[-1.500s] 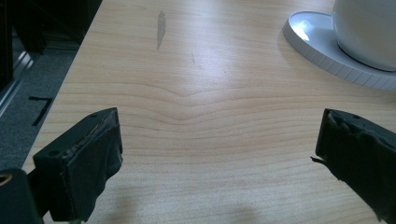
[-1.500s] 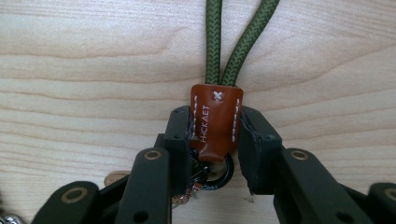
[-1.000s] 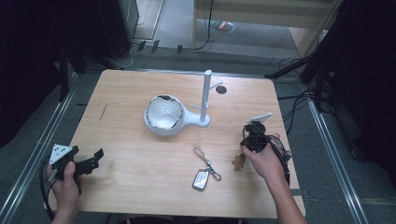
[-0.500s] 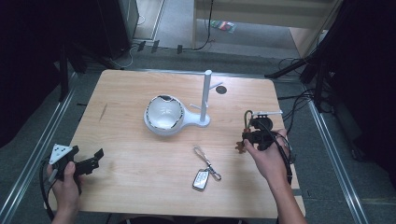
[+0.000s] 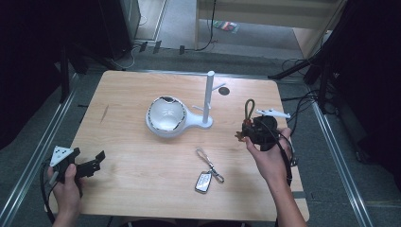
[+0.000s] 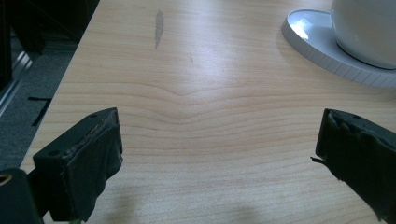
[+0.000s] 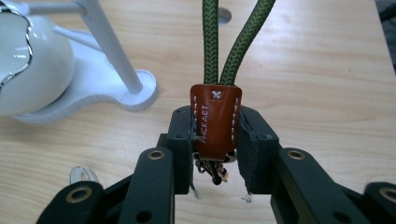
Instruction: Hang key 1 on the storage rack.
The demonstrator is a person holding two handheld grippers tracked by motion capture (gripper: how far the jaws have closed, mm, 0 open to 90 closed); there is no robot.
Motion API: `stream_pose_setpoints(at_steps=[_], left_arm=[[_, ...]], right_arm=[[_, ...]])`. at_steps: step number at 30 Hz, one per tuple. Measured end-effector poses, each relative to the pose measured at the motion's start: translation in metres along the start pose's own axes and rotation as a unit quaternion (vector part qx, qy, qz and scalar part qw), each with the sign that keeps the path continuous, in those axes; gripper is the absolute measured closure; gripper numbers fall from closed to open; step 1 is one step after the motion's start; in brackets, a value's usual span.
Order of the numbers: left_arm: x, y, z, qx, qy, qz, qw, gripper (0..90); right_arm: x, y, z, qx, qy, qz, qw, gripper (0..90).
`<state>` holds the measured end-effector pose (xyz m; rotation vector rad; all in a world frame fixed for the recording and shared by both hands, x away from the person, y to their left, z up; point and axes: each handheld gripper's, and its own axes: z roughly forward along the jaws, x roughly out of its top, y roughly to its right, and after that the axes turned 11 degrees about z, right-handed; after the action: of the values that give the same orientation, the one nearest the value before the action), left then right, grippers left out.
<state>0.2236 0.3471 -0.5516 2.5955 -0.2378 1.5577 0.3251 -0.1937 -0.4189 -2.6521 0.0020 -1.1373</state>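
Jaws of the right gripper (image 7: 215, 140) were clamped on the brown leather tab of a keychain (image 7: 215, 122), its green cord loop upright, held above the table (image 5: 127, 189) right of the white hook stand (image 5: 208, 99). Pickup looked complete; hanging remained. The left gripper (image 5: 87, 165) rested open, empty.

The cord loop (image 7: 233, 42) is olive green with a braided pattern. Its leather tab (image 7: 215, 122) is reddish brown with white stitches. The stand (image 5: 208, 97) and bowl (image 5: 165, 116) are white. The worktop (image 5: 127, 94) is pale wood with grain lines. The key fob (image 5: 203, 181) is silver.
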Motion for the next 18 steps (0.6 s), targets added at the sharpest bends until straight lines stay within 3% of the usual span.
stream_pose_setpoints(at_steps=[7,14,16,18], left_arm=[[0.0,-0.0003,-0.0001,0.001,0.0,0.002,1.0,0.8],[0.0,-0.0004,-0.0001,0.0,0.0,0.0,1.0,0.8],[0.0,-0.0004,-0.0001,0.0,0.001,-0.002,1.0,0.8],[0.0,-0.0005,-0.0002,0.0,0.001,-0.001,1.0,0.8]], right_arm=[[0.0019,-0.0026,-0.0042,0.004,0.044,-0.029,0.9986,69.3],[0.0052,-0.0039,-0.0078,0.024,0.064,-0.043,0.9967,69.2],[0.0065,-0.0047,-0.0075,0.03,0.088,-0.059,0.9939,68.7],[0.0061,-0.0074,-0.0072,0.018,0.115,-0.082,0.9898,68.4]])
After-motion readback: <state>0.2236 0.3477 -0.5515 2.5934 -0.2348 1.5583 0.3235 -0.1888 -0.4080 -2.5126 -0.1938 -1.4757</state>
